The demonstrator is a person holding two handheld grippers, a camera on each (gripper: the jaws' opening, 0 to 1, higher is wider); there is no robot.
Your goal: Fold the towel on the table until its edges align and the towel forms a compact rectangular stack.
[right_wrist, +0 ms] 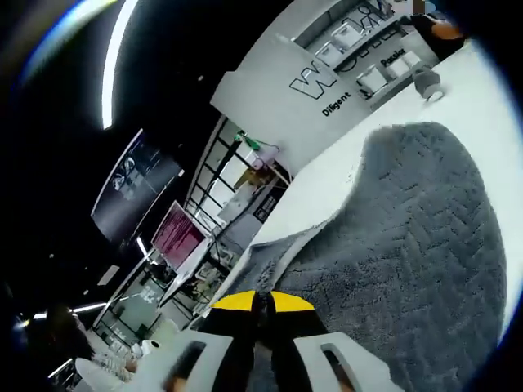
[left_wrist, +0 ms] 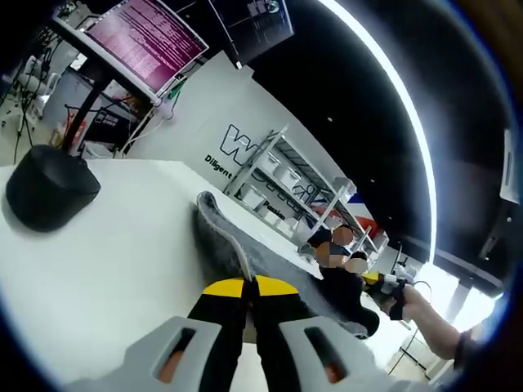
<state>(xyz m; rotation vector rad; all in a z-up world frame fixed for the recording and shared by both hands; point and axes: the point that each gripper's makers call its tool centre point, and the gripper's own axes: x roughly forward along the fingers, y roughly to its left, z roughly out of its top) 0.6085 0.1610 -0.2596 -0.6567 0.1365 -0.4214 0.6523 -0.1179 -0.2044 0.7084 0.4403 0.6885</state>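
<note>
- Left gripper view: left gripper (left_wrist: pixel 249 287) at bottom centre, yellow-tipped jaws pressed together, pinching an edge of the grey towel (left_wrist: pixel 245 245).
- Towel ran from jaw tips up to centre frame and off toward lower right, lying on the white table (left_wrist: pixel 122 245); near edge lifted into a thin ridge at the jaws.
- Black rounded object (left_wrist: pixel 49 186) sat on table at left, well apart from towel.
- Monitor (left_wrist: pixel 147 37) w/ pink-lit screen at upper left, on a stand behind table.
- White wall w/ dark lettering (left_wrist: pixel 233 147) at centre; metal shelving (left_wrist: pixel 302 184) just right of it.
- Person's hand (left_wrist: pixel 417 306) at lower right w/ a dark device (left_wrist: pixel 392 290); what it was, can't tell.
- Right gripper view: right gripper (right_wrist: pixel 261 304) at bottom centre, yellow tips closed tight, clamped on towel (right_wrist: pixel 409 237) edge.
- Towel spread across lower right of frame, herringbone weave visible, one rounded corner up toward upper right; a fold line near the jaws.
- Bare table (right_wrist: pixel 482 73) at upper right beyond towel; small grey item (right_wrist: pixel 426 82) on it, too blurred to ID.
- Lettered wall (right_wrist: pixel 327 90) at upper centre, pink screen (right_wrist: pixel 176 233) at left centre, light strip (right_wrist: pixel 114 57) upper left.
</note>
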